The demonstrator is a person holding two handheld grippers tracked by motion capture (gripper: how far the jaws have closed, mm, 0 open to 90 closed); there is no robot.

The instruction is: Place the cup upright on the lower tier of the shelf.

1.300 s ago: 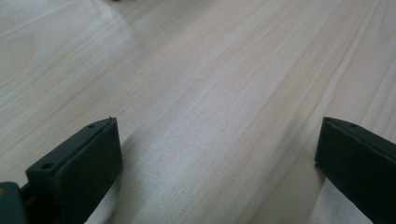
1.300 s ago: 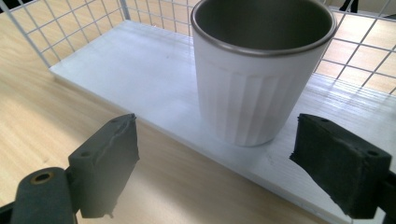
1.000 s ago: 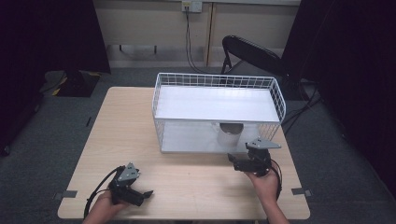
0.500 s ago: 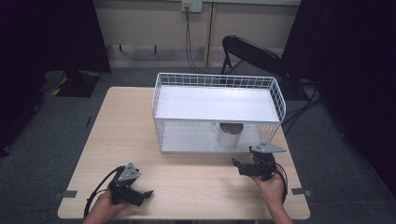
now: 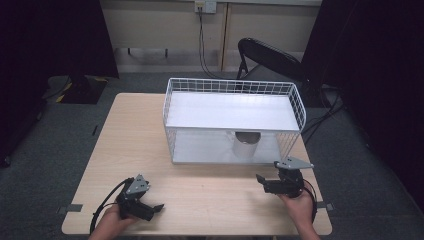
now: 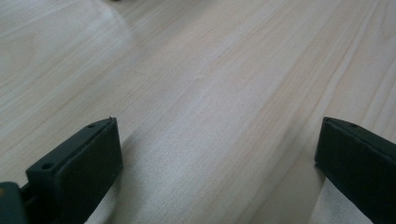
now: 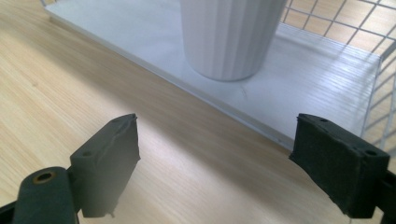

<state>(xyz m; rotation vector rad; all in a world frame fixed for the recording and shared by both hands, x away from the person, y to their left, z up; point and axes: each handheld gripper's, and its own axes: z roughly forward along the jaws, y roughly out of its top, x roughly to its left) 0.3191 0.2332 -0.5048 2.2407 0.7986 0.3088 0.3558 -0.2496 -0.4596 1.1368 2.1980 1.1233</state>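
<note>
— Where's the cup?
— One white ribbed cup point(image 5: 247, 142) stands upright on the lower shelf of the one wire rack point(image 5: 295, 102), toward the far right of the surface point(image 5: 130, 135).
— What changed?
— The right hand-held gripper point(image 5: 261, 180) has drawn back toward the near right corner, jaws apart and empty — I'd judge the cup placed.
— The other?
— The left hand-held gripper point(image 5: 156, 207) rests at the near left edge, also spread. Two hand-held grippers, one cup.

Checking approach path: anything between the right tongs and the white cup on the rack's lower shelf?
Nothing visible. The right tongs are open over bare table, facing the white cup through the rack's open front.
</note>
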